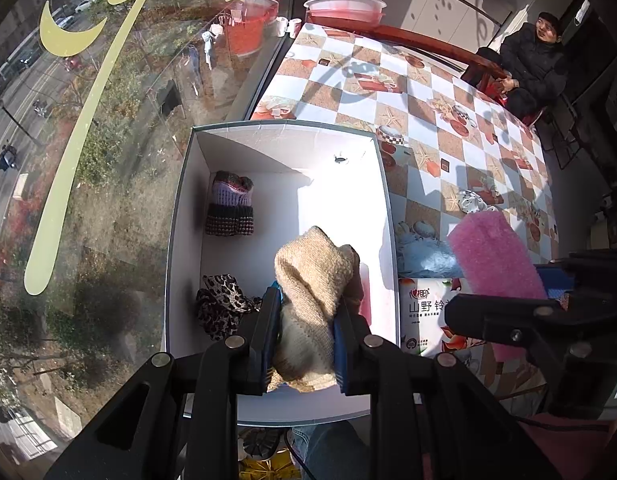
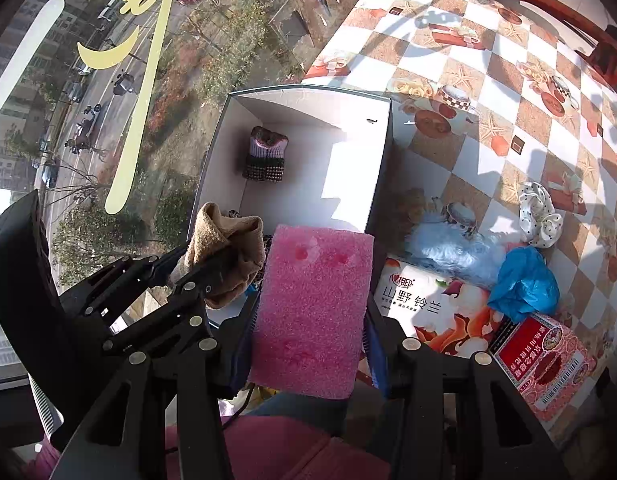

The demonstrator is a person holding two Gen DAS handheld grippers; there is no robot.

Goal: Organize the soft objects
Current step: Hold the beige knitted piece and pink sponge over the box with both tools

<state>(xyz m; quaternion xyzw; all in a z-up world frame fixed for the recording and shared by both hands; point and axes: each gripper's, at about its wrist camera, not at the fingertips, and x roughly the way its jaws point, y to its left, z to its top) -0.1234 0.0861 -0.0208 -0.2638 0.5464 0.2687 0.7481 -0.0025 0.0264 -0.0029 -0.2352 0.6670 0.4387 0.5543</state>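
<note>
Clearly both hands are loaded: the left gripper [image 1: 306,316] is clamped on a beige knitted sock [image 1: 314,276] held over the near end of the white box [image 1: 180,200], and the right gripper [image 2: 308,328] is clamped on a pink foam block [image 2: 314,304] just beside it, above the box's near right corner. To do this well, I'd lower the sock into the bare floor right of the leopard-print cloth [image 1: 220,308], away from the purple knitted piece [image 1: 231,208], before letting go. The foam should wait its turn so the two tools don't knock together.

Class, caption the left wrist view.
Left gripper holds a beige sock over the white box.
</note>
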